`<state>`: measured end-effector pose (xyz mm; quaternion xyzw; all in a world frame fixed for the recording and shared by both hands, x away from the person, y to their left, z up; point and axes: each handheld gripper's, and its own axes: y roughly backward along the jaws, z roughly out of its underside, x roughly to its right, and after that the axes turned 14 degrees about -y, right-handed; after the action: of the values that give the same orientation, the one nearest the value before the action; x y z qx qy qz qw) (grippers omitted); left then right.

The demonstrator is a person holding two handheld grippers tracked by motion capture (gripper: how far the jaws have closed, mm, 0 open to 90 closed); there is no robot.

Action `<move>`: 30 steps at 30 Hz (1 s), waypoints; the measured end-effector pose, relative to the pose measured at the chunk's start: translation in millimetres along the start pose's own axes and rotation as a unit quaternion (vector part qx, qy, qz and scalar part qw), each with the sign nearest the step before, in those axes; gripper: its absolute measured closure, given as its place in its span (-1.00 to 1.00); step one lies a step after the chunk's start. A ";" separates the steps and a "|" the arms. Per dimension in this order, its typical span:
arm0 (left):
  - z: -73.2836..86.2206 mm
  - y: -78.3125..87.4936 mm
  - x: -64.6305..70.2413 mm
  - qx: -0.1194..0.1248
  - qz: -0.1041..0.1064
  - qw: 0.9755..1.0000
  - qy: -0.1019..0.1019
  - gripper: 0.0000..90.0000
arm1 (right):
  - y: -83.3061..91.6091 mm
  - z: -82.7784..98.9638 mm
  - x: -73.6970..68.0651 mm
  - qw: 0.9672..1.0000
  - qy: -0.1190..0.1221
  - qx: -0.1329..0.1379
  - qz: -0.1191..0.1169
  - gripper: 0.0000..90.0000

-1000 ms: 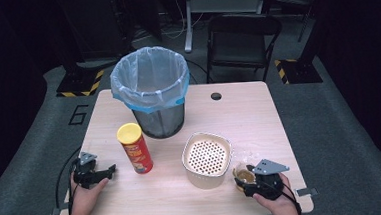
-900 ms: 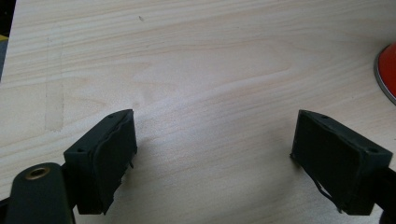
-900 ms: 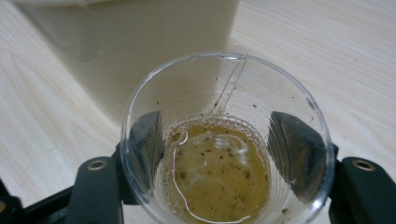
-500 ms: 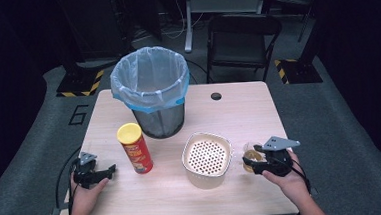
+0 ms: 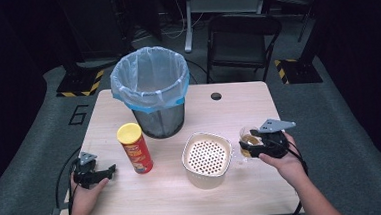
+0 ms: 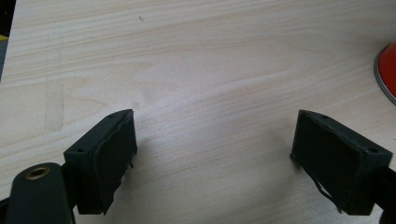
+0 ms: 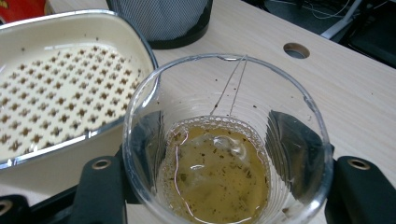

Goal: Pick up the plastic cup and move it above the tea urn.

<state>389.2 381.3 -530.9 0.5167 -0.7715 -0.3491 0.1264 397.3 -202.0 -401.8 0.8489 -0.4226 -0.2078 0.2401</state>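
Between the jaws of the right gripper [image 7: 224, 186] sits a clear plastic cup [image 7: 224, 154], the black pads pressed against its two sides; the grip is clamped on the cup. The cup holds an amber liquid with dark flecks and pale lumps, filling its lower part. Seen from the high view, the right gripper [image 5: 255, 146] carries the cup [image 5: 249, 140] just beside the right edge of a cream strainer bowl [image 5: 206, 159] with a perforated insert. Beyond the bowl stands a mesh waste bin [image 5: 152, 90] lined with a blue bag. A red crisp tube [image 5: 135, 148] with a yellow lid stands upright left of the bowl. At the near left of the wooden table [image 5: 238, 107], the left gripper [image 5: 102, 173] rests with its jaws standing wide apart over bare wood, nothing between them.
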 end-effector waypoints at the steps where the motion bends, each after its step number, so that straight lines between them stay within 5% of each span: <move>1: 0.1 -0.3 0.2 0.002 -0.001 1.000 0.001 -0.70 | -1.6 -5.3 0.6 1.000 0.003 0.001 -0.002 -0.17; 16: 0.2 -0.5 0.2 0.003 -0.002 1.000 0.001 -0.70 | -17.2 -39.1 0.2 0.999 0.044 0.011 -0.011 -0.16; 30: -0.2 0.1 -0.2 -0.001 0.001 1.000 0.000 -0.70 | -44.6 -58.5 -3.5 0.995 0.079 0.025 -0.054 -0.17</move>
<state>389.3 381.4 -530.7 0.5155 -0.7718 -0.3497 0.1275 455.5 -162.0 -380.6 0.8901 -0.3606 -0.1422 0.2398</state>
